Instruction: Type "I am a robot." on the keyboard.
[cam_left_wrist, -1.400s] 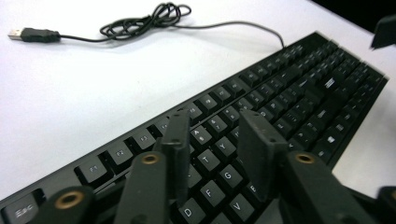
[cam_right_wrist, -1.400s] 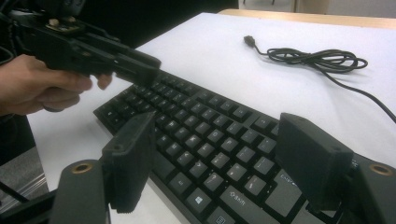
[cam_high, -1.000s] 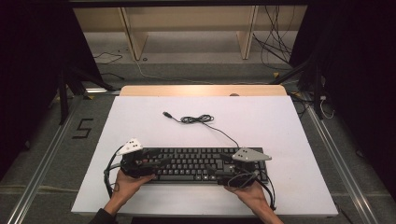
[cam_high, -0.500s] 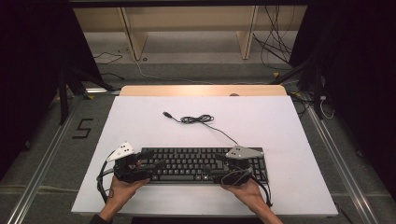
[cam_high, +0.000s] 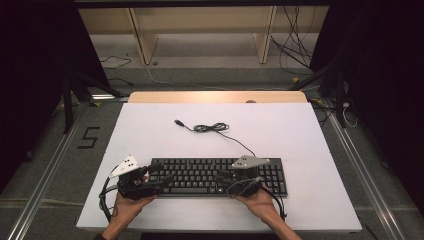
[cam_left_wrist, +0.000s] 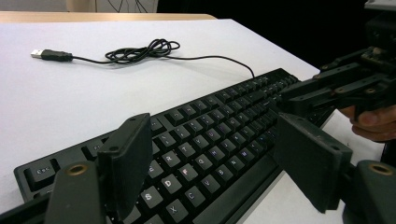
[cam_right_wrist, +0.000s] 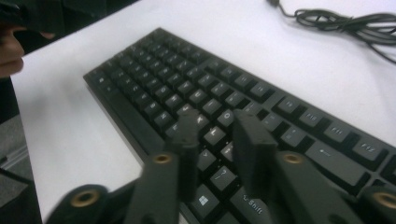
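Under both grippers lies the keyboard (cam_high: 220, 176): left gripper (cam_left_wrist: 212, 170) spread wide and empty, right gripper (cam_right_wrist: 219, 140) narrowed after closing, nothing gripped.

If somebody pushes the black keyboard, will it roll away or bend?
Probably neither. The keyboard is long, flat and lies level on the white table, so it would likely slide, not roll or tip. Its body looks like rigid plastic, so it should stay stiff. Its thin cable, loosely coiled, looks floppy and would probably drag along behind.
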